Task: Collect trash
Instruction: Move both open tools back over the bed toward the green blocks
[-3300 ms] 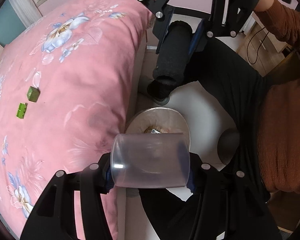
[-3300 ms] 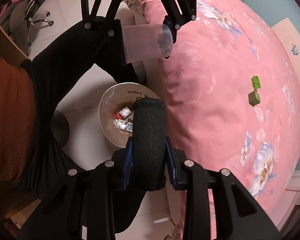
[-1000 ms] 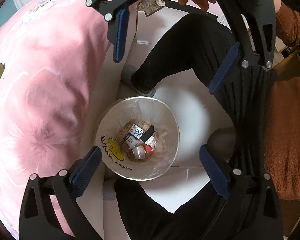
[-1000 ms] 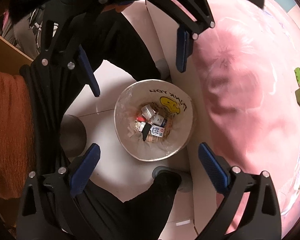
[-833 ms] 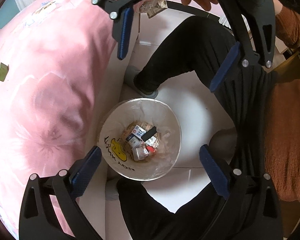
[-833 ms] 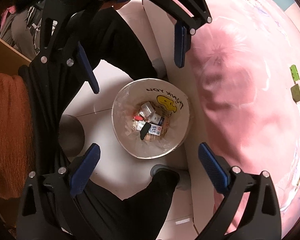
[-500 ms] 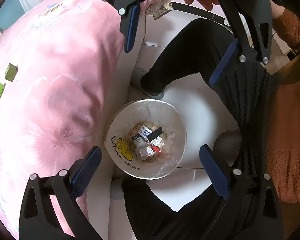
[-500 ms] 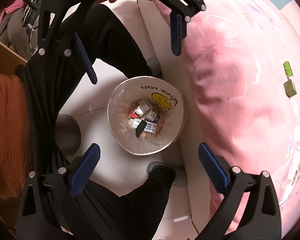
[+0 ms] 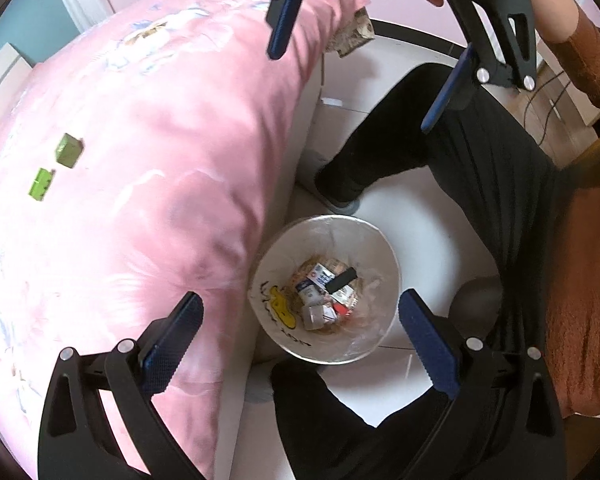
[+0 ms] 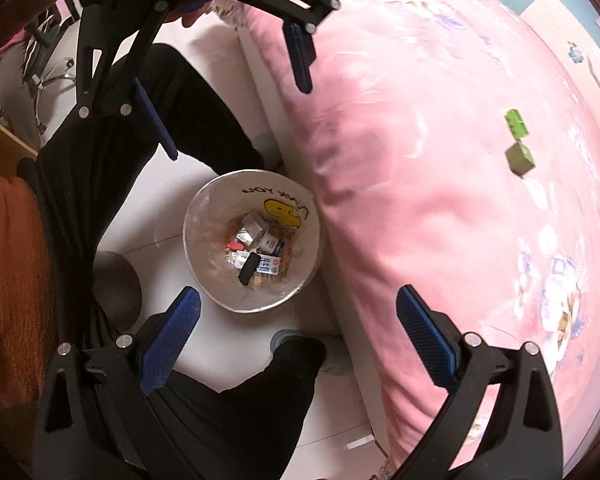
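A white lined trash bin [image 9: 393,268] [image 10: 198,204] with a yellow cartoon print stands on the floor beside the bed. Inside lie small cartons, a clear cup [image 9: 314,317] and a black piece [image 9: 341,279] [image 10: 248,269]. Two green boxes, one olive [image 9: 69,151] [image 10: 520,159] and one bright green [image 9: 40,184] [image 10: 517,123], rest on the pink bedcover. My left gripper [image 9: 300,340] [image 10: 228,88] hangs open above the bin with nothing between its blue pads. Across from it, my right gripper [image 10: 298,320] [image 9: 364,56] is open too, and holds nothing.
The pink floral bed [image 9: 140,160] fills one side, its edge right against the bin. A person's black-trousered legs [image 9: 440,148] and feet bracket the bin on the white floor. A grey round object [image 10: 116,284] sits by the bin. An orange sweater [image 9: 580,300] fills the far side.
Earlier my left gripper held a clear cup and my right a black roll; both are open now and those items lie in the bin. Both grippers have risen and shifted toward the bed.
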